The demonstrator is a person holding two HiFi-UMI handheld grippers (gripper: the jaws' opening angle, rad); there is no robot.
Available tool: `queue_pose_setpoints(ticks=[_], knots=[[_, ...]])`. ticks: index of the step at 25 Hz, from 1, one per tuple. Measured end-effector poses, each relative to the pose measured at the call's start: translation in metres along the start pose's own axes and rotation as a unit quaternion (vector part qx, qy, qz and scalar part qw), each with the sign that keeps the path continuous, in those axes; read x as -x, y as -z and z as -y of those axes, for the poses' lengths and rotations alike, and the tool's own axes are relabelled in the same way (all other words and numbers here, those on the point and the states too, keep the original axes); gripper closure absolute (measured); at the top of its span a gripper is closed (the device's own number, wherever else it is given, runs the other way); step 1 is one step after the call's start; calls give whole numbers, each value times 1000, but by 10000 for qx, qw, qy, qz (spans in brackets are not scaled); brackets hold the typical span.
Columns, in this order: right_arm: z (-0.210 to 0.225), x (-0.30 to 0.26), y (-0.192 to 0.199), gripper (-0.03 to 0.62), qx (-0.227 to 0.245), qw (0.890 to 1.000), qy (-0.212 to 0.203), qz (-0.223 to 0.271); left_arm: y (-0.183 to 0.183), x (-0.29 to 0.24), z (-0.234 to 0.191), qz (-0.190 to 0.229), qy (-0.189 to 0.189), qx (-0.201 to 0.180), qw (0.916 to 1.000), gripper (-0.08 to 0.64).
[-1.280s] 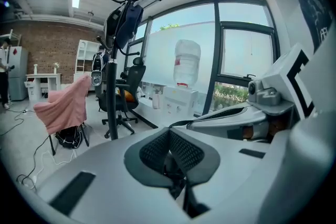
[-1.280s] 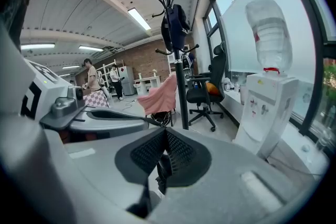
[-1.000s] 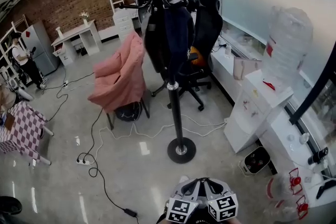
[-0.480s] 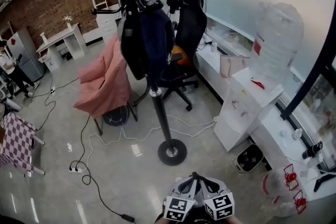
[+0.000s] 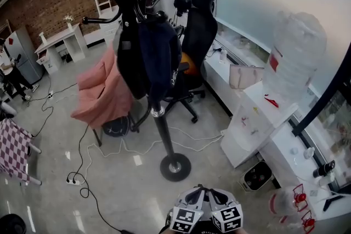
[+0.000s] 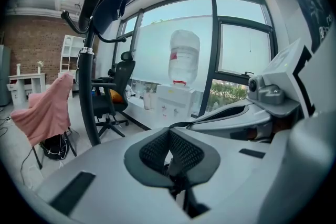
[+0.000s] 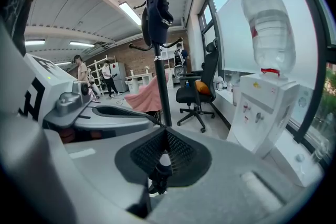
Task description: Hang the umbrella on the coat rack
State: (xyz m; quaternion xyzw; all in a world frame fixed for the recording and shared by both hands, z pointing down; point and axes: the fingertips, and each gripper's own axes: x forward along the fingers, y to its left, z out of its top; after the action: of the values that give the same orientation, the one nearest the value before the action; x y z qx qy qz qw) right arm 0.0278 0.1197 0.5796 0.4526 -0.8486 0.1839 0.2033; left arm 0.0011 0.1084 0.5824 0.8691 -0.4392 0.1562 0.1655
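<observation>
The black coat rack [image 5: 158, 127] stands on a round base on the grey floor ahead of me. A dark blue folded umbrella [image 5: 157, 55] hangs from its upper hooks beside a black garment. The same rack [image 6: 86, 97] with the umbrella [image 6: 108, 1] shows at the left gripper view's left, and the rack [image 7: 161, 89] with the umbrella [image 7: 156, 19] at the right gripper view's centre. My left gripper [image 5: 196, 194] and right gripper [image 5: 214, 194] sit side by side at the bottom edge, well short of the rack. Both are shut with nothing between their pads.
A chair draped in pink cloth [image 5: 100, 90] stands left of the rack, a black office chair [image 5: 196, 30] behind it. A white water dispenser with its bottle [image 5: 292, 60] is at the right. Cables and a power strip [image 5: 74, 180] lie on the floor. People stand far back [image 7: 80, 73].
The rack has slid left and grown larger in the head view as I came closer. Both grippers stay shut together at the bottom edge.
</observation>
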Motion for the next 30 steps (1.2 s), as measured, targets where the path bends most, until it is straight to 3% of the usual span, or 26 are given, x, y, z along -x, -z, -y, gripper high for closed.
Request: queue_pose_setpoints(ticks=[13,30], knots=[[41,-51,-42,588,-281,9995,132,28,-37,-52,-43,5,135,-48,9999,551],[65,-106,-91,588,-424,9977,355,388,-78,-89,-95,171,348,-533,9978,551]])
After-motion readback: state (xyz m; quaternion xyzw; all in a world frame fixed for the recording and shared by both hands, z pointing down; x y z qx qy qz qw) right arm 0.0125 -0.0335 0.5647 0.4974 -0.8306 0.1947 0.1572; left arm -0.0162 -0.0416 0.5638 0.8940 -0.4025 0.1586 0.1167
